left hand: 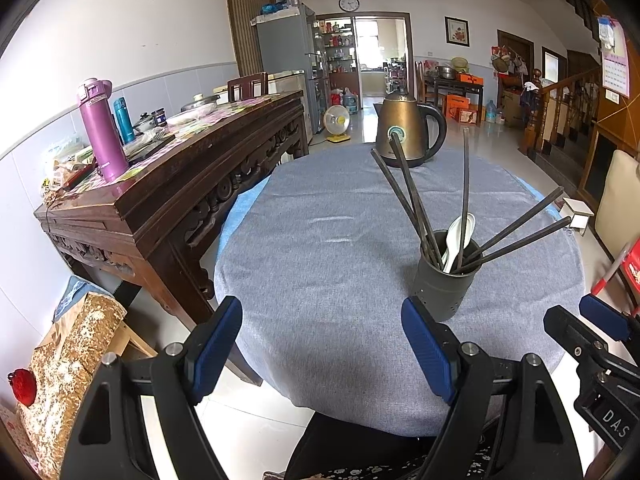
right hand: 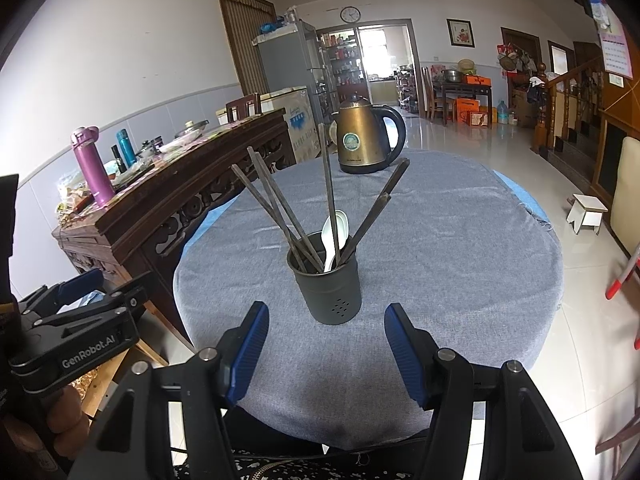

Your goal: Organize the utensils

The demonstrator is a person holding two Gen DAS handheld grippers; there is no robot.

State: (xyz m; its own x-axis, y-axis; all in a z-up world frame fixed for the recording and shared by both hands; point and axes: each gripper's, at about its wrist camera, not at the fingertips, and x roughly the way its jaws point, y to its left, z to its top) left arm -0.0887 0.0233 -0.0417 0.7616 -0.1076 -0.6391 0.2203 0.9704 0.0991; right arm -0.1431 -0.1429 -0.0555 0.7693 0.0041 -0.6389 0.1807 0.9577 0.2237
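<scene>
Right wrist view: both grippers, right gripper (right hand: 326, 346) and left gripper (left hand: 322, 344), hover wide and empty; a careless reach could topple the holder (right hand: 326, 284) of chopsticks (right hand: 280, 208).

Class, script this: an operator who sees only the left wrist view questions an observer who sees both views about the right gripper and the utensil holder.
Operator: Is the right gripper open?
Observer: Yes, the right gripper has both pads apart with nothing between them.
Operator: Where does the utensil holder stand from it?
Observer: The utensil holder stands upright straight beyond that gap, untouched.
</scene>
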